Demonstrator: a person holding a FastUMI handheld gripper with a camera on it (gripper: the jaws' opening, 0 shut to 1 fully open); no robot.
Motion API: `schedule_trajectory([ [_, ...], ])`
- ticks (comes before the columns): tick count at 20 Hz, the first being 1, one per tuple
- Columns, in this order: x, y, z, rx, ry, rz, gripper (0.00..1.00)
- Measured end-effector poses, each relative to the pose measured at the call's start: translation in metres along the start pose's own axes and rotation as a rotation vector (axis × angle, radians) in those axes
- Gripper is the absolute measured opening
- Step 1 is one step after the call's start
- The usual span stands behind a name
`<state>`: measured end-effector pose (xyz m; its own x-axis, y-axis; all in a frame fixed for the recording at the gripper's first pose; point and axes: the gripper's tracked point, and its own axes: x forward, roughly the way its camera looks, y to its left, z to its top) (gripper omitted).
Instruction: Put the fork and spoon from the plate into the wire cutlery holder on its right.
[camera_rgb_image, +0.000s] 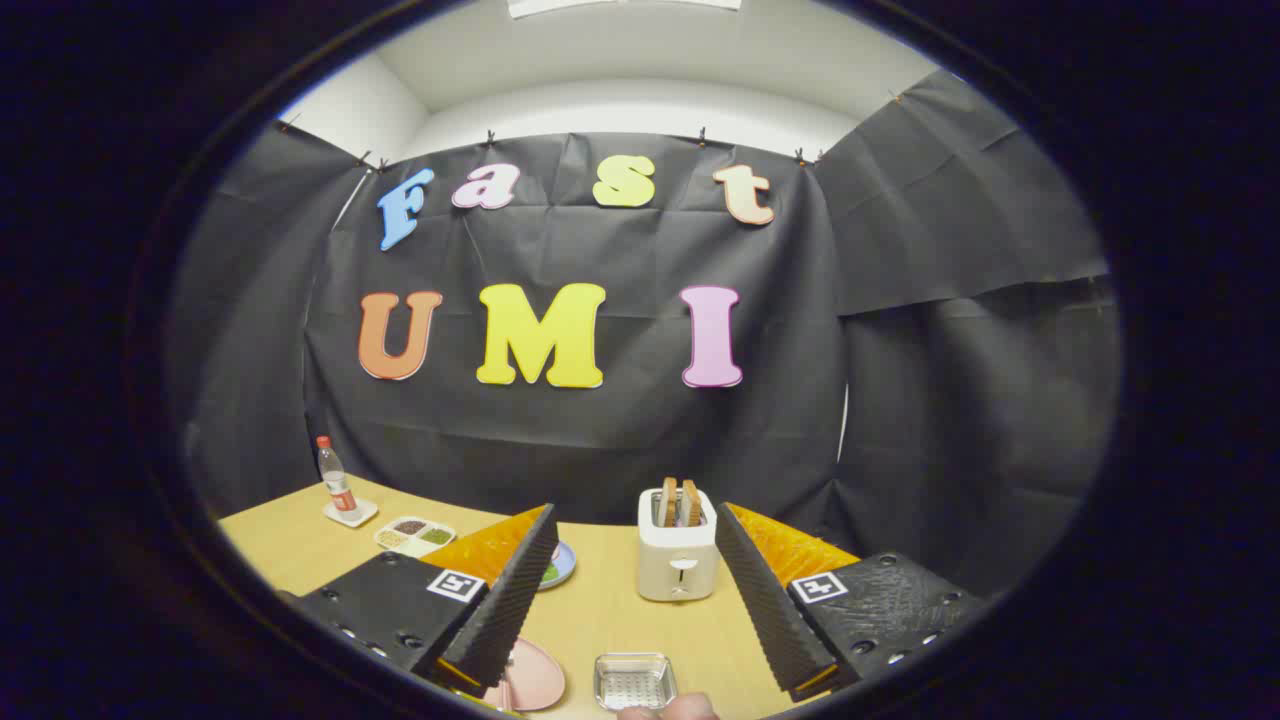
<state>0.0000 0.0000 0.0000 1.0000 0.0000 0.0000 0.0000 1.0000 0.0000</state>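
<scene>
The gripper hangs above a wooden counter, fingers spread wide, gripping nothing. Between them at 6 o'clock sits the wire cutlery holder; the pink plate at 7 o'clock is half hidden by one finger. A toaster stands beyond.
</scene>
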Motion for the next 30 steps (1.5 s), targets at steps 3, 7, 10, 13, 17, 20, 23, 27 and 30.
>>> schedule_trajectory([
  [3, 0.004, 0.007, -0.001, 0.005, -0.002, -0.008, 0.95],
  [7, 0.002, 0.015, -0.001, 0.002, 0.012, -0.013, 0.95],
  [10, -0.003, 0.019, -0.004, -0.031, 0.027, -0.013, 0.95],
  [13, -0.006, 0.024, -0.008, -0.055, 0.052, -0.002, 0.95],
  [17, -0.015, 0.052, -0.033, -0.071, 0.136, 0.070, 0.95],
  [20, -0.026, 0.082, -0.064, -0.079, 0.219, 0.156, 0.95],
  [23, -0.032, 0.104, -0.113, -0.099, 0.331, 0.207, 0.95],
  [27, -0.050, 0.134, -0.184, -0.144, 0.520, 0.310, 0.95],
  [30, -0.051, 0.130, -0.221, -0.181, 0.607, 0.285, 0.96],
])
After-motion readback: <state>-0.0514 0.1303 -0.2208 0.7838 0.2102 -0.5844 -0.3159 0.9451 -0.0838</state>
